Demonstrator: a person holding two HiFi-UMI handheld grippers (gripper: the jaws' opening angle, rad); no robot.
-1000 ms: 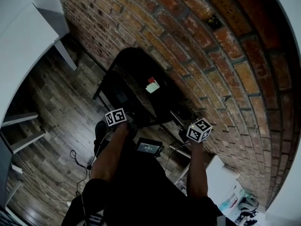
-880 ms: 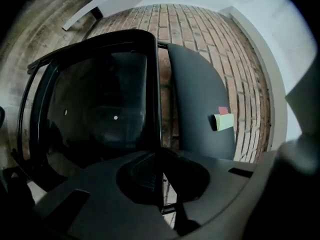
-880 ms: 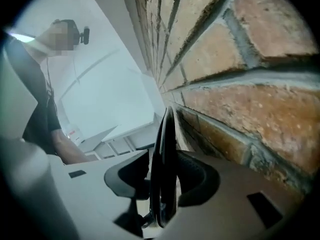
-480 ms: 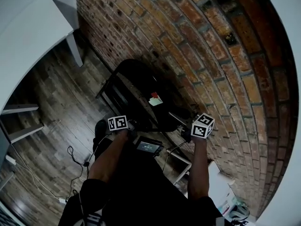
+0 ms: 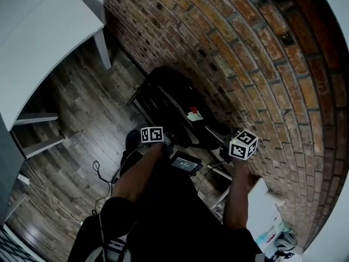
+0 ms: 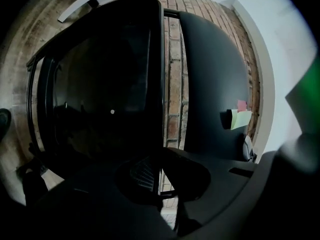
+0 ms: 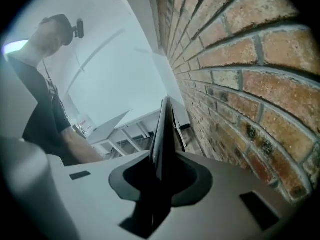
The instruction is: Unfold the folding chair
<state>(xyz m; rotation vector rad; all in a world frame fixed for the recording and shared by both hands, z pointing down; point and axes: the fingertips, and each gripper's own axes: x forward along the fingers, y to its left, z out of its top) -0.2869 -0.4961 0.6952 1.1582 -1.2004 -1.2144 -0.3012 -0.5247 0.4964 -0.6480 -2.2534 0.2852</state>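
Observation:
The black folding chair (image 5: 174, 91) stands folded against the brick wall, with a red and pale tag (image 5: 193, 113) on it. My left gripper (image 5: 166, 141) is at its near left side. In the left gripper view the left gripper (image 6: 161, 184) is shut on the thin frame edge of the dark seat panel (image 6: 105, 84), with the backrest (image 6: 215, 84) beyond. My right gripper (image 5: 224, 149) is at the chair's near right side. In the right gripper view the chair's panel (image 7: 162, 129) runs edge-on between the closing jaws of the right gripper (image 7: 159, 179); no pad contact shows.
The brick wall (image 5: 245, 53) runs close along the right. A white table (image 5: 38, 37) stands at the upper left, with white shelves (image 5: 38, 141) below it. Cables (image 5: 98, 173) lie on the wood floor. A white box (image 5: 267, 217) sits at the lower right.
Both grippers and the chair have shifted to the right and slightly down in the head view. The chair's top has drawn a little away from the wall.

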